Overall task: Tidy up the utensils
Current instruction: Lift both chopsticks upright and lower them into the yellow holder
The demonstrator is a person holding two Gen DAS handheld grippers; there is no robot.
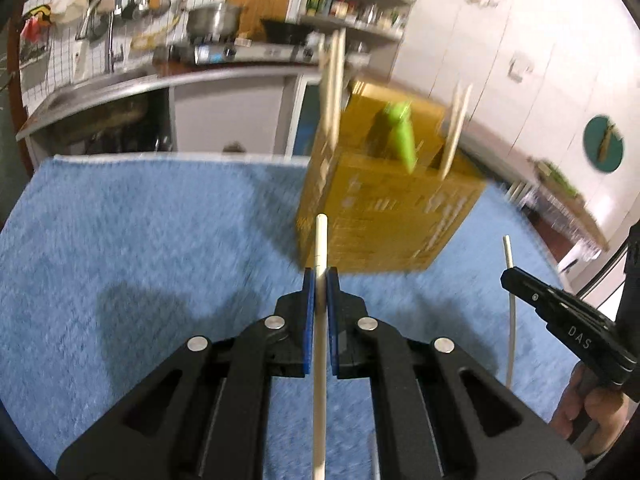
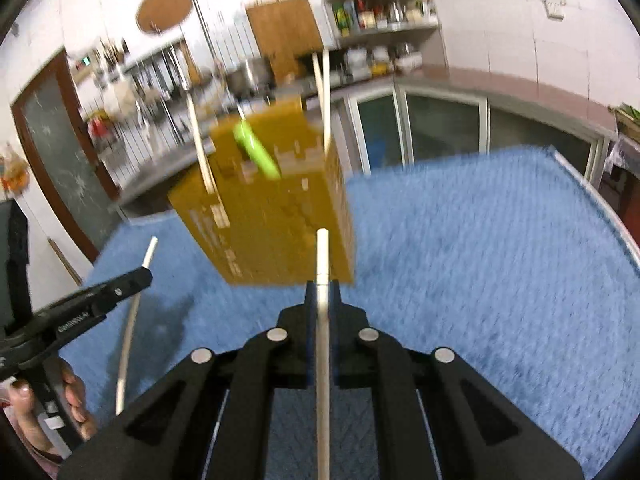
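Left wrist view: left gripper (image 1: 321, 276) pinched tight on a pale chopstick (image 1: 321, 248), blue pads (image 1: 308, 292) pressing both sides. Stick pointing straight ahead, tip poking out past the pads, the rest running back under the tool. Just ahead, a yellow box (image 1: 384, 216) standing on the blue cloth (image 1: 140, 240), blurry. Poking up out of the box: two tall pale sticks (image 1: 332, 92) near its left corner, a short pair (image 1: 454, 136) on its right side, and a green thing (image 1: 402, 136) leaning in the middle. Off to the right, right gripper (image 1: 510, 274) up above the cloth with a second chopstick (image 1: 510, 320) in it, well apart from the box. Kitchen counter (image 1: 132, 84) and shelf of jars (image 1: 356, 4) far behind.

Right wrist view: right gripper (image 2: 322, 284) squeezed shut on its own thin white chopstick (image 2: 322, 256), tip aimed at the bottom of the same yellow box (image 2: 272, 208). Green thing (image 2: 256, 148) leaning inside the top, pale sticks (image 2: 322, 92) standing up at the corner. On the left, left gripper (image 2: 144, 274) with its stick (image 2: 132, 320) held upright, a hand (image 2: 52, 400) gripping the handle below. Blue cloth (image 2: 480, 260) all around.
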